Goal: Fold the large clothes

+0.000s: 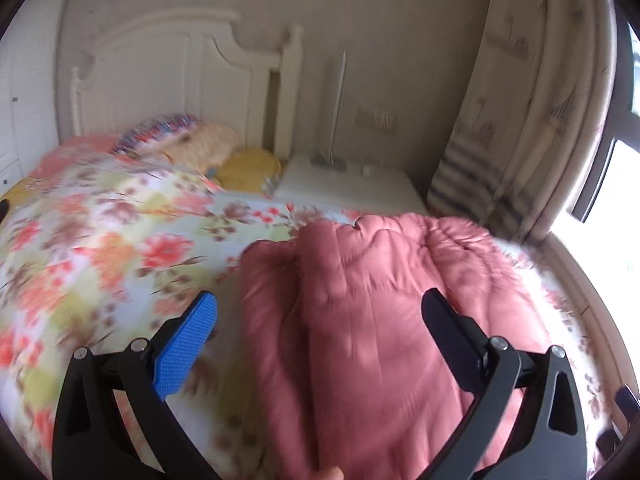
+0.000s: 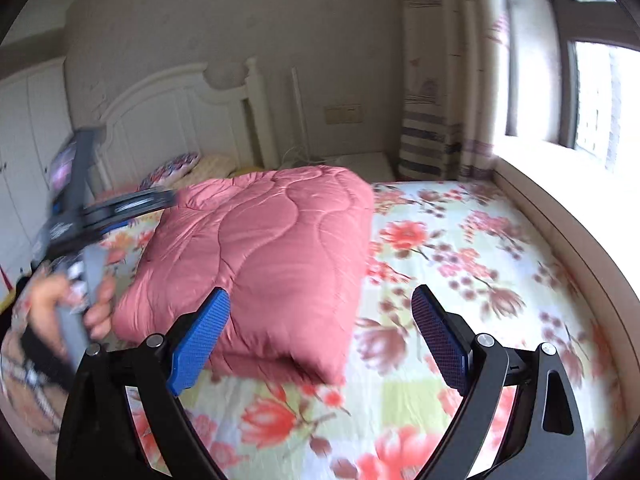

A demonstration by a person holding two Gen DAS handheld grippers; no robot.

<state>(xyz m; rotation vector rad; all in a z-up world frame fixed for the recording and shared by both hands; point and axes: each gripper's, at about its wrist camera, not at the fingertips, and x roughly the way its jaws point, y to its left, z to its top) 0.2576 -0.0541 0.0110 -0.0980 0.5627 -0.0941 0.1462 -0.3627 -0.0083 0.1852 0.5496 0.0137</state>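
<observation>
Spread wide and holding nothing, my right tool (image 2: 320, 320) hangs above the floral bed (image 2: 460, 240), freed because the pink quilted comforter (image 2: 260, 248) at eleven o'clock already sits folded into a puffy, satin-stitched block. My left tool (image 1: 320, 320), equally parted, hovers over its crumpled edge.

Daylight glares from the window (image 2: 596, 92); motion blur and fisheye warping throughout.
</observation>
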